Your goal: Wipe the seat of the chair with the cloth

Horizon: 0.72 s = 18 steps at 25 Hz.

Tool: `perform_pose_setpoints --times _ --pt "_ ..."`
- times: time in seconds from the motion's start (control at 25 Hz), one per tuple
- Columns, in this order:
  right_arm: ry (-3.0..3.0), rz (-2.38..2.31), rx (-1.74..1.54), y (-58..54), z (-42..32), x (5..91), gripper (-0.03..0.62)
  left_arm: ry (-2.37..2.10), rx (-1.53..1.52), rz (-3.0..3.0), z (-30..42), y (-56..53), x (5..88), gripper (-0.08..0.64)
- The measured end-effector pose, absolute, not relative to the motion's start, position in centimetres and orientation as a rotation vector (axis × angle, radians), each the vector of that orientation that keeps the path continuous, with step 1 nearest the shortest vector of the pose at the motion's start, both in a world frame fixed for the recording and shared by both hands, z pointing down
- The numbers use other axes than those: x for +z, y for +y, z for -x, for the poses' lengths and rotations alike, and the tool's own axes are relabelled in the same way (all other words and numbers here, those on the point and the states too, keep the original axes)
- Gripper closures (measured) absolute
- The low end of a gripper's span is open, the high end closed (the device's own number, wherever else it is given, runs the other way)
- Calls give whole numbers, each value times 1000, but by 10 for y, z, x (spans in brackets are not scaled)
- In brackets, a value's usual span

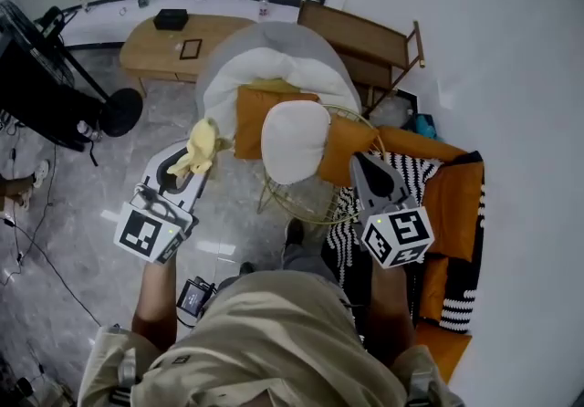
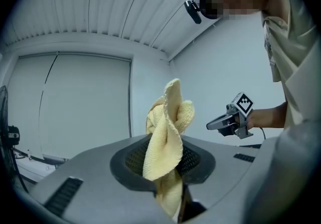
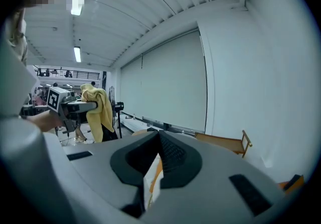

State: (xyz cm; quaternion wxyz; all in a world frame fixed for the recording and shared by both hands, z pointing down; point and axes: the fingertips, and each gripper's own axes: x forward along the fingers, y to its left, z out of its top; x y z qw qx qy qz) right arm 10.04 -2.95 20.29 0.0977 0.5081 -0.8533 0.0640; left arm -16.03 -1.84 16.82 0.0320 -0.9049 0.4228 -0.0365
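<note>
Cloth point(image 1: 203, 148): yellow, bunched, pinched between jaws of left gripper point(image 1: 190, 170), held just left of chair point(image 1: 315, 203). Chair: wire frame, white cushion point(image 1: 294, 140) on seat. Right gripper point(image 1: 362, 166): jaws pressed together, empty.

I read no text, brand, number anywhere. Only coded square markers, on cubes of left gripper point(image 1: 190, 170), right gripper point(image 1: 361, 162).
</note>
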Motion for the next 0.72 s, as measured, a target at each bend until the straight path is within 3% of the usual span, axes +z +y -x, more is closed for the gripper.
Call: perform_pose_setpoints --times 0.72 --pt "-2511 -1539 132 27 -98 178 571 1258 -47 2823 167 40 160 465"
